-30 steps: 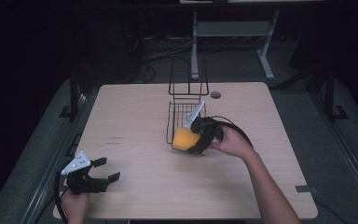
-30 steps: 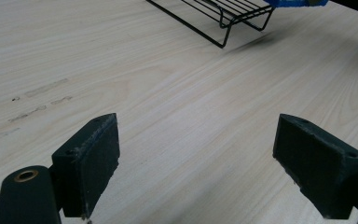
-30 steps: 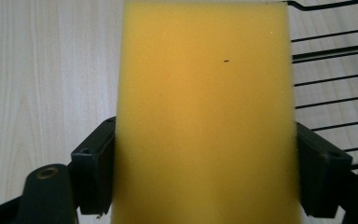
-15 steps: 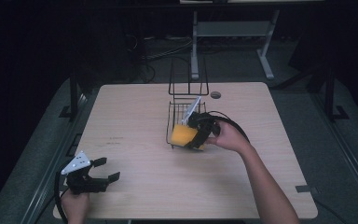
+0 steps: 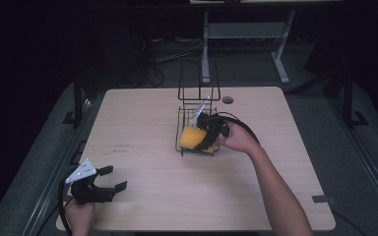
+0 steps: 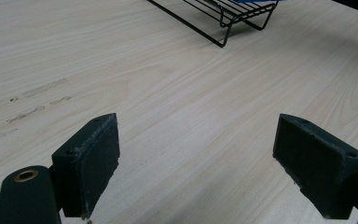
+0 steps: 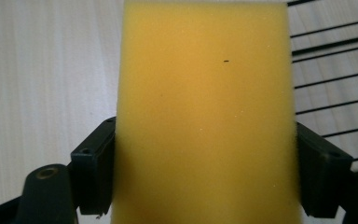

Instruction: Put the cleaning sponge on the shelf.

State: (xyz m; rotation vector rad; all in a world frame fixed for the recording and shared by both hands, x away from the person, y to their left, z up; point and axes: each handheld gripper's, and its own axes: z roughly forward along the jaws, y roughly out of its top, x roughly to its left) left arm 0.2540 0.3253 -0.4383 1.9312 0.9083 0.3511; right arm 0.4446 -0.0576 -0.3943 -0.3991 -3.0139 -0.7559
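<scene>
1. The right tongs (image 5: 207,138) clamp a yellow sponge (image 7: 205,112) over the black wire rack (image 5: 197,129) on the worktop (image 5: 142,123).
2. The left tongs (image 5: 112,178) rest spread apart near the worktop's front-left corner.

Wire rack (image 5: 197,123) stands on the table (image 5: 142,128), just right of centre toward the far edge. Sponge (image 5: 194,138) sits at the rack's near end — clamped between the right gripper's (image 5: 207,139) jaws. Left gripper (image 5: 109,178) at the near left corner, well apart — jaws spread over bare tabletop.
</scene>
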